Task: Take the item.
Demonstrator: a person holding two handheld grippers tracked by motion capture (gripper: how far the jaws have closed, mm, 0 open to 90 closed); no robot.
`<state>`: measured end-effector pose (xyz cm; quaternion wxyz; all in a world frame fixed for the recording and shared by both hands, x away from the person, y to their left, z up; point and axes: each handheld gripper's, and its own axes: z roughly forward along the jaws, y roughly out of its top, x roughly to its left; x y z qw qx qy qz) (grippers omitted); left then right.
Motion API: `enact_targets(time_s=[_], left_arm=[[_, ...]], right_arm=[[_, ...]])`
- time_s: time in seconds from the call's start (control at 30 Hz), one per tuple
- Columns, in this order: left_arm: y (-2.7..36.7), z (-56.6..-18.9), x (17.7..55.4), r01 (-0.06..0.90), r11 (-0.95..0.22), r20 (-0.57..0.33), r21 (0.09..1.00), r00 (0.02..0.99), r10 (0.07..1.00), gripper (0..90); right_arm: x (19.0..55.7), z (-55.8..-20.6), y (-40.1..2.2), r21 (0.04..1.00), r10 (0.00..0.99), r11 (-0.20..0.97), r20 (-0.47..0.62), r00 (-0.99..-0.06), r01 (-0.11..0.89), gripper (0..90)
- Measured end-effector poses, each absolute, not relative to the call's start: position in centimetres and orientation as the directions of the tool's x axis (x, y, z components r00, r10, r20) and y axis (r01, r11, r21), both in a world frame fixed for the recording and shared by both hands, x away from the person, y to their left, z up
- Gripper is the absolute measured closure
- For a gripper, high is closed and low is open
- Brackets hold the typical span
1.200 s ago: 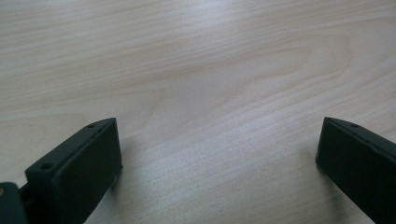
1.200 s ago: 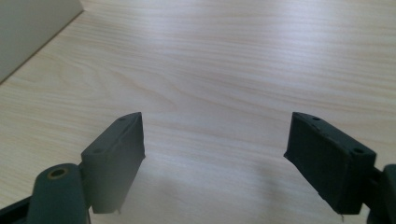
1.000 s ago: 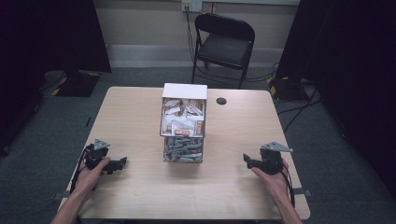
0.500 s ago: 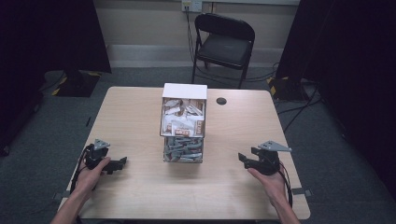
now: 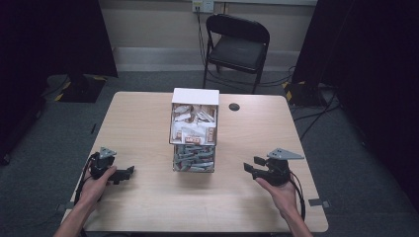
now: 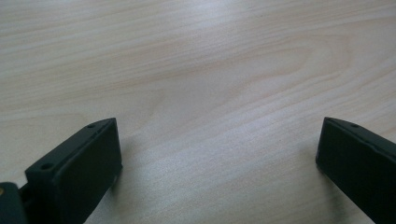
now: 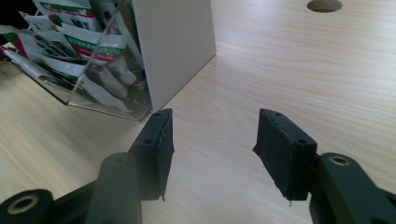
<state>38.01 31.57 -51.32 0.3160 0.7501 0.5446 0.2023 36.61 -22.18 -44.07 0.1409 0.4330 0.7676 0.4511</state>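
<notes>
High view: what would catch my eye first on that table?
The clear box stuffed with packets, standing mid-table with a white back panel. A person's hands hold black grippers either side of it: the left gripper and the right gripper, both open with nothing between the jaws; the right one's jaws have just been closing. A black chair waits behind the table.

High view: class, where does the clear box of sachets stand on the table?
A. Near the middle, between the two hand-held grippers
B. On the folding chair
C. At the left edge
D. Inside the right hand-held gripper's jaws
A: the clear box of sachets stands mid-table, with the left hand-held gripper and the right hand-held gripper on either side.
</notes>
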Motion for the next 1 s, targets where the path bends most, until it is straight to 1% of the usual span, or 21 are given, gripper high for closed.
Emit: enact_targets(time_s=[0.1, 0.27, 0.43, 0.53, 0.67, 1.0], left_arm=[[31.6, -51.3, 38.0, 0.689, -0.207, -0.041, 0.694, 0.325, 0.945, 0.0], [31.6, -51.3, 38.0, 0.690, -0.210, -0.039, 0.693, 0.327, 0.944, 0.0], [31.6, -51.3, 38.0, 0.690, -0.211, -0.039, 0.693, 0.327, 0.944, 0.0], [31.6, -51.3, 38.0, 0.690, -0.211, -0.039, 0.692, 0.327, 0.944, 0.0], [31.6, -51.3, 38.0, 0.690, -0.210, -0.039, 0.693, 0.327, 0.944, 0.0], [31.6, -51.3, 38.0, 0.689, -0.207, -0.040, 0.694, 0.325, 0.945, 0.0]], right_arm=[[36.5, -44.0, -21.9, 0.815, 0.783, 0.224, 0.176, -0.597, 0.535, 47.7], [36.1, -43.4, -21.0, 0.821, 0.749, 0.227, 0.196, -0.633, 0.523, 52.1], [35.8, -43.1, -20.1, 0.825, 0.721, 0.239, 0.202, -0.663, 0.511, 54.0], [35.7, -43.0, -19.0, 0.823, 0.694, 0.265, 0.199, -0.692, 0.503, 55.9], [35.5, -42.8, -17.7, 0.821, 0.664, 0.292, 0.195, -0.722, 0.491, 56.3], [35.4, -42.2, -15.0, 0.828, 0.603, 0.326, 0.189, -0.775, 0.456, 59.9]])
